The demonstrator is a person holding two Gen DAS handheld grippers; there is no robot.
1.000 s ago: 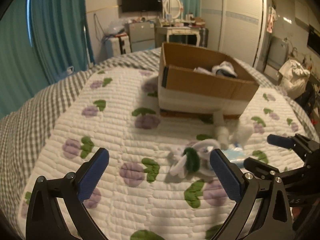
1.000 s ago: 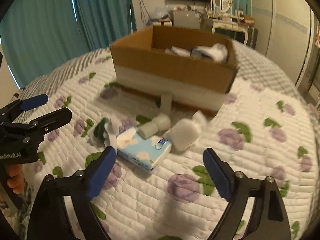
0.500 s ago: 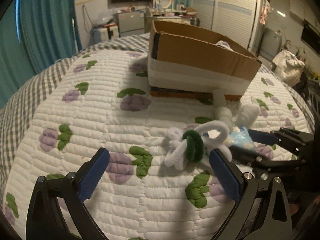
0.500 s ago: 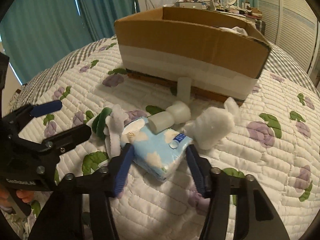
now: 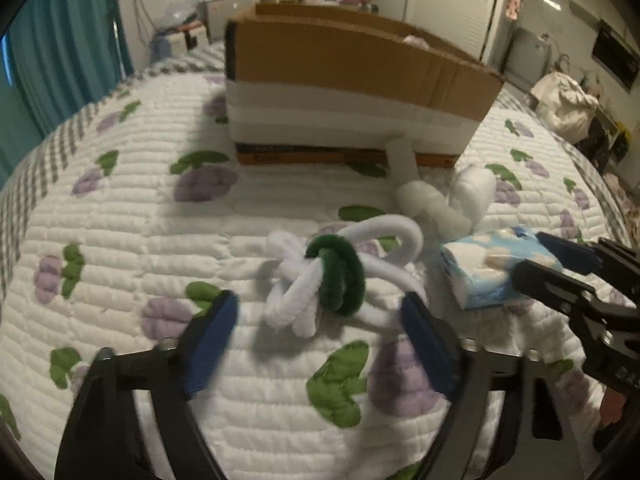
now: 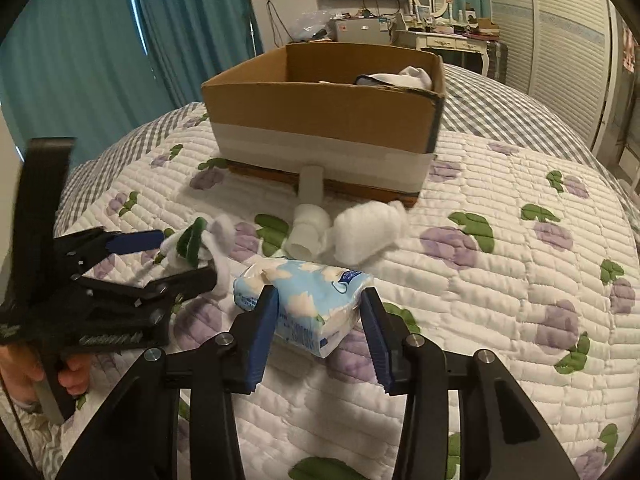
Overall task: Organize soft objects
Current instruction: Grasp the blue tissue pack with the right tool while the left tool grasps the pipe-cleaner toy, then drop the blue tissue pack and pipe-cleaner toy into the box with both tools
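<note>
A blue tissue pack (image 6: 308, 300) lies on the quilt, and my right gripper (image 6: 320, 320) is shut on its near end; the pack also shows in the left wrist view (image 5: 492, 272). A white and green fuzzy pipe-cleaner bundle (image 5: 332, 276) lies just ahead of my left gripper (image 5: 320, 340), which is open with one finger on each side of it. The bundle also shows in the right wrist view (image 6: 196, 244). White foam cylinders (image 6: 308, 228) and a cotton wad (image 6: 368, 232) lie between the pack and the cardboard box (image 6: 324, 120), which holds white cloth items.
The quilt (image 6: 500, 280) has purple and green fruit prints over a grey checked sheet. Teal curtains (image 6: 100, 40) hang at the left. A dresser with a mirror (image 6: 436, 36), a TV and wardrobe doors stand behind the bed.
Both grippers moved forward and down. The right gripper closed onto the tissue pack. The left gripper narrowed and now straddles the pipe-cleaner bundle.
</note>
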